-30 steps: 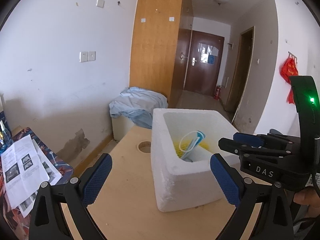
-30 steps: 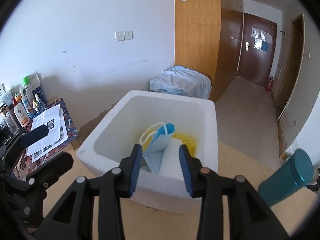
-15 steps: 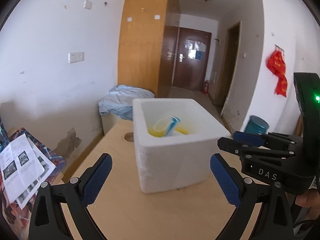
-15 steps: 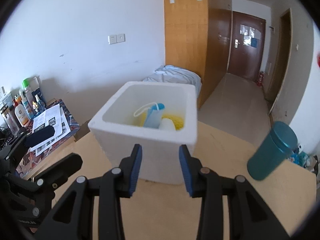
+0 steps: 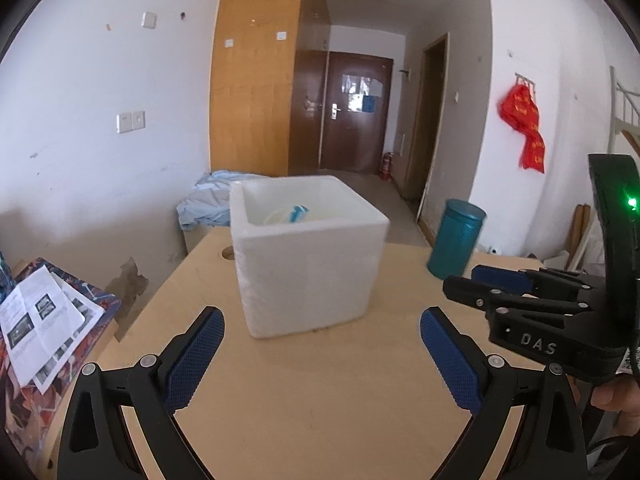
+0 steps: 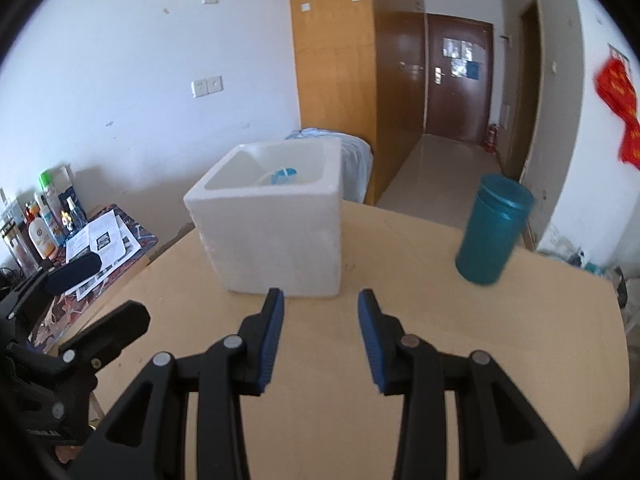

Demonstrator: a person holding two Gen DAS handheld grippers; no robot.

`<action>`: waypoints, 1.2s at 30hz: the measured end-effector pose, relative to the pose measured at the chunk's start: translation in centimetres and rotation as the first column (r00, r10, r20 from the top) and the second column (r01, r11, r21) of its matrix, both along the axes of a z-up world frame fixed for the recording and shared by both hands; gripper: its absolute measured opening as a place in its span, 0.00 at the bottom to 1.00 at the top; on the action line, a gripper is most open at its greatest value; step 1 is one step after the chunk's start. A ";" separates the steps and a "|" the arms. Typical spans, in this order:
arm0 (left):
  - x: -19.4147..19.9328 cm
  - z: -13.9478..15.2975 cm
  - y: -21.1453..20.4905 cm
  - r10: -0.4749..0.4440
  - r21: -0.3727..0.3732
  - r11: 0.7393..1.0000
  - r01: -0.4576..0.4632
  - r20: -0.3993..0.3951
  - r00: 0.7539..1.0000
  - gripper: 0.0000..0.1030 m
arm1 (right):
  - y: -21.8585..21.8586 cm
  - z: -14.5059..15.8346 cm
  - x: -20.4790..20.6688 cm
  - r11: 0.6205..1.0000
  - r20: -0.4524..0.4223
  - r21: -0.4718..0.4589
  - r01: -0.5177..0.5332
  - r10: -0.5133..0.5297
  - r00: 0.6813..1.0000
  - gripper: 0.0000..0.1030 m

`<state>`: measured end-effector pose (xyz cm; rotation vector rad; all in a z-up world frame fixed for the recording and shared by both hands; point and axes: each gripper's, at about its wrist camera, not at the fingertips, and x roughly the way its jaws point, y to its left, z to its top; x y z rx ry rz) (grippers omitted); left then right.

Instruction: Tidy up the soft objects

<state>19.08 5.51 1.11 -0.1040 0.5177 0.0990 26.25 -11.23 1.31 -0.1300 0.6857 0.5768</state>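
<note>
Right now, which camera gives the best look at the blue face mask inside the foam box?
The right wrist view: it looks a little further over the rim of the foam box, showing the blue face mask and its white loop. The left wrist view shows only the mask's top above the near wall.

A pale wooden tabletop (image 5: 320, 400) carries two things. A white foam box (image 5: 308, 256) stands at about 12 o'clock in the left wrist view, its open top showing a blue-and-white item (image 5: 298, 213) inside. A teal cylindrical canister (image 5: 456, 240) stands at about 2 o'clock, well apart from the box. A round hole (image 5: 229, 254) is cut in the tabletop just beside the box, at 11 o'clock.
</note>
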 end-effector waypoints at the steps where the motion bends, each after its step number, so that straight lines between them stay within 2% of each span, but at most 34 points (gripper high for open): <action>1: -0.3 -0.2 -0.4 -0.010 0.001 1.000 0.010 -0.006 1.000 0.96 | -0.4 -0.1 -0.5 1.000 0.001 0.000 0.008 -0.008 1.000 0.41; 5: -2.0 -0.6 -2.2 -0.055 0.010 0.998 0.055 -0.024 0.998 0.96 | -2.4 -0.5 -2.8 0.999 0.003 -0.004 0.052 -0.052 0.999 0.41; 11: -5.5 -0.8 -4.9 -0.104 0.018 0.994 0.104 -0.003 0.995 0.96 | -5.6 -0.6 -6.8 0.993 0.011 0.015 0.116 -0.116 0.993 0.42; 14: -6.8 -1.3 -5.9 -0.131 0.011 0.991 0.131 -0.003 0.991 0.96 | -7.0 -0.9 -8.6 0.988 0.023 0.015 0.154 -0.155 0.988 0.54; 17: -8.0 -1.7 -6.8 -0.146 0.015 0.989 0.146 0.009 0.989 0.96 | -8.1 -1.0 -10.4 0.981 0.046 0.026 0.190 -0.191 0.980 0.58; 21: -8.9 -2.1 -7.7 -0.163 0.002 0.987 0.163 0.022 0.986 0.96 | -9.5 -0.8 -12.2 0.965 0.083 0.069 0.255 -0.260 0.962 0.70; 31: -10.4 -2.2 -7.8 -0.120 0.012 0.993 0.120 0.077 0.990 0.96 | -11.9 -1.6 -13.8 0.937 0.092 0.109 0.332 -0.342 0.935 0.70; 36: -11.4 -2.3 -7.8 -0.105 0.027 0.994 0.102 0.111 0.988 0.96 | -11.7 -1.3 -15.8 0.932 0.167 0.117 0.344 -0.360 0.918 0.71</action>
